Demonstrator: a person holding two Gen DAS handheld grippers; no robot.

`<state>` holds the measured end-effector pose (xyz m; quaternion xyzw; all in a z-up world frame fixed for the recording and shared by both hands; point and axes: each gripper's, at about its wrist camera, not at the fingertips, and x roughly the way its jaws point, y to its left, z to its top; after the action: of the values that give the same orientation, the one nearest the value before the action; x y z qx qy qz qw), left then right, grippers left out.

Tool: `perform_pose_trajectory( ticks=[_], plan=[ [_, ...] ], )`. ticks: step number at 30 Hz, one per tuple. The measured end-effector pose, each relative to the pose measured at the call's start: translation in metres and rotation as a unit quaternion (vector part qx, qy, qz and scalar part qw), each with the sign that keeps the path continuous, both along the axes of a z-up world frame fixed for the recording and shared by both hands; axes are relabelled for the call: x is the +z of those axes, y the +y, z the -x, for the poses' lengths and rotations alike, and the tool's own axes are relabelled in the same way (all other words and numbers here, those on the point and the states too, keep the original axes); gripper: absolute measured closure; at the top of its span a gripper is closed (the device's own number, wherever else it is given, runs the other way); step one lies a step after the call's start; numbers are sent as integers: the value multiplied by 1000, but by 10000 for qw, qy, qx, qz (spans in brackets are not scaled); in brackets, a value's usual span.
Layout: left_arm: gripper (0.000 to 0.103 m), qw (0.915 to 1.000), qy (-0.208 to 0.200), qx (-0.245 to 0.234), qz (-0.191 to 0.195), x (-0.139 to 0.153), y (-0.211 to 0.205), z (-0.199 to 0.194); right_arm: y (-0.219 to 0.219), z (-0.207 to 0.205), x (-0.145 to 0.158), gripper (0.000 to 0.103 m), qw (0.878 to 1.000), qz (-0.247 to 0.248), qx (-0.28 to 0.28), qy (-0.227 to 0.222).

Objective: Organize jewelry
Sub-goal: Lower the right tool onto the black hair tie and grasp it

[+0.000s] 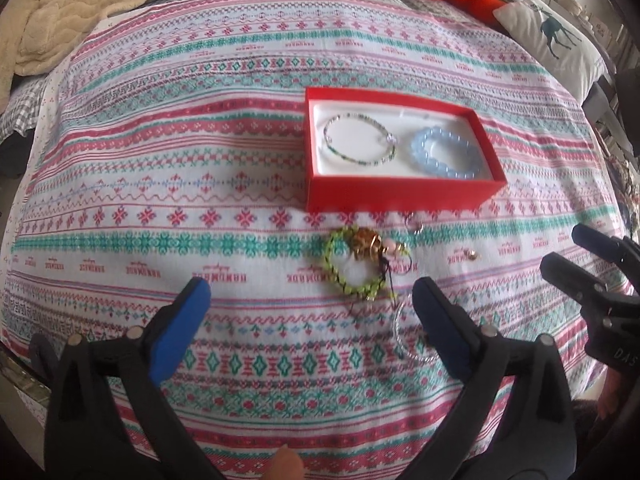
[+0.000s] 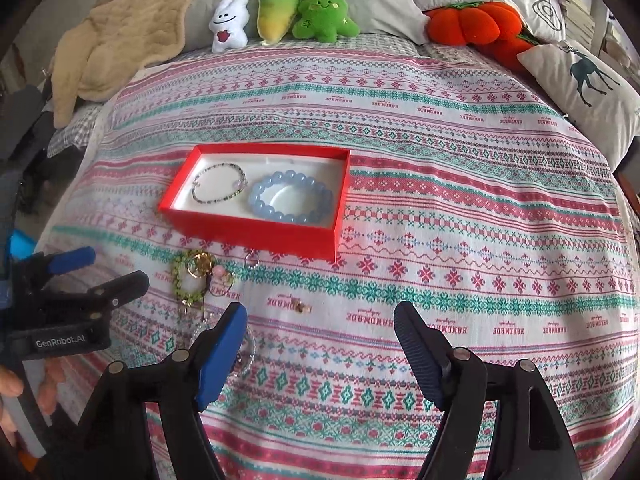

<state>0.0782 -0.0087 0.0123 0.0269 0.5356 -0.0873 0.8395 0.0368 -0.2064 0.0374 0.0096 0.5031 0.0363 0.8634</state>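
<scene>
both grippers hung over the patterned bedspread (image 1: 160,208) with fingers spread and nothing between them. the red box (image 1: 396,196) already held a thin beaded bracelet (image 1: 356,140) and a blue bead bracelet (image 1: 444,152). just before it lay a tangle: a green bracelet (image 1: 352,268), a gold charm (image 1: 366,242), a clear ring (image 1: 412,336) beside the left gripper (image 1: 312,320). the left looked best placed to lift one piece alone, pinching the green loop's free edge. the right gripper (image 2: 320,344) was nearer the small earring (image 2: 300,307).
</scene>
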Motion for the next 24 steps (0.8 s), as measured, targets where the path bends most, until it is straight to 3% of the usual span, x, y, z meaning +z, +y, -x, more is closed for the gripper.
perform_pose_trajectory(
  ticks=[14,24],
  plan=[
    [0,9990,101,67,-419,-20,26,15,-4,13,-30,26,9993,37,19,367],
    [0,9983,465,-29,-346,-39,35,22,9,15,-47,26,9975,-107,193,665]
  ],
)
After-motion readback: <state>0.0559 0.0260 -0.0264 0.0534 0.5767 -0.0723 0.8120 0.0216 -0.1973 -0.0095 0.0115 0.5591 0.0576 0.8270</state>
